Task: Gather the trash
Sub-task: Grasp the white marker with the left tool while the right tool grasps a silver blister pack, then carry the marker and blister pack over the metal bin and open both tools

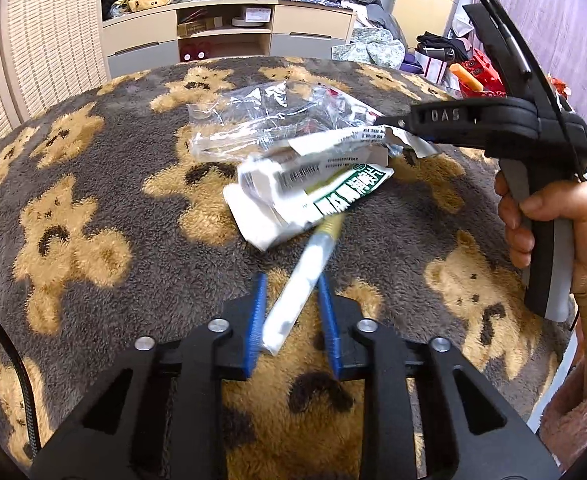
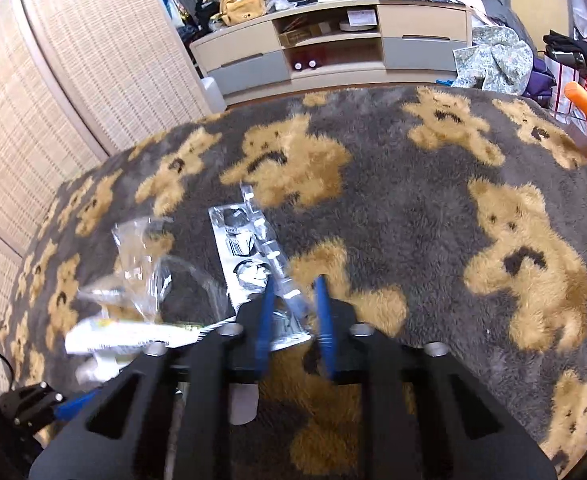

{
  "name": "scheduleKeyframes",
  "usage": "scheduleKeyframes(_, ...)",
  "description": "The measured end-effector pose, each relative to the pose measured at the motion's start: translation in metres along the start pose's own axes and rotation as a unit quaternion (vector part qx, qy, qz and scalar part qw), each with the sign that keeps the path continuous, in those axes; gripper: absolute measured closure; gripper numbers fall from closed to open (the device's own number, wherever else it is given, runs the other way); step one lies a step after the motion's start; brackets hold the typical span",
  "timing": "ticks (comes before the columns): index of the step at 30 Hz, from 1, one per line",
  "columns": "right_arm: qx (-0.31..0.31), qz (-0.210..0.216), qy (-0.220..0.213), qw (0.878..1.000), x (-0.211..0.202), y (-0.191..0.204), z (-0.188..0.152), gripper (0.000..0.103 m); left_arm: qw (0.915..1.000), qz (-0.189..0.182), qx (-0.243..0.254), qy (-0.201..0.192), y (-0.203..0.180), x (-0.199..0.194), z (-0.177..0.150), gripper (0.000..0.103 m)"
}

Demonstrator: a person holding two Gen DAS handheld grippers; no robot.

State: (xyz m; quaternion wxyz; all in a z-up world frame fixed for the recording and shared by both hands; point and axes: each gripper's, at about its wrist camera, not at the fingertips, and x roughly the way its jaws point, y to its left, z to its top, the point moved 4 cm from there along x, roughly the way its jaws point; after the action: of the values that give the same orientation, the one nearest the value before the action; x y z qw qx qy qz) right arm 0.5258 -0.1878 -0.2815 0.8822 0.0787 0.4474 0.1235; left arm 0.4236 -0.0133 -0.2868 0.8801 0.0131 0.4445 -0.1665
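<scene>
**Two thin grips, easy to lose both**

Left gripper (image 1: 291,308) clamped on a white stick wrapper (image 1: 299,286); right gripper (image 2: 295,306) pinched on a foil wrapper (image 2: 249,256). Rest of the trash pile (image 1: 293,160) loose on the bear blanket (image 1: 93,200). Could slip out on lifting (flimsy, slick stuff), or drag neighbours along.

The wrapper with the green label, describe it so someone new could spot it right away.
On the grey bear-print blanket lies a small heap of packaging. The wrapper with the green label is its nearest piece, crumpled and white. Unlike the clear plastic bags behind it, it is opaque, with a green band of white characters.
</scene>
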Motion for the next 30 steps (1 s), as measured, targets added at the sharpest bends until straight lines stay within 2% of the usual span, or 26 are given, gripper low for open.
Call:
scheduleKeyframes(2,-0.004,-0.004,-0.005,1.000,-0.007,-0.001,-0.005,0.094,1.0000,0.003,0.003,0.000,-0.002,-0.002,-0.003,0.085)
scheduleKeyframes(6,-0.010,-0.018,-0.017,1.000,-0.024,-0.003,-0.012,0.094,0.9999,0.011,0.008,0.001,-0.007,-0.007,-0.011,0.092)
scheduleKeyframes(15,-0.012,-0.051,-0.018,0.998,-0.080,-0.018,-0.056,0.094,0.9998,0.002,0.006,0.021,-0.031,-0.036,-0.054,0.092)
scheduleKeyframes(21,-0.003,-0.040,-0.015,0.999,-0.119,-0.018,-0.107,0.094,0.9996,-0.006,-0.006,0.027,-0.046,-0.065,-0.095,0.092)
scheduleKeyframes(30,-0.014,-0.007,-0.008,1.000,-0.176,0.017,-0.201,0.094,0.9990,-0.007,-0.022,0.037,-0.072,-0.107,-0.163,0.092)
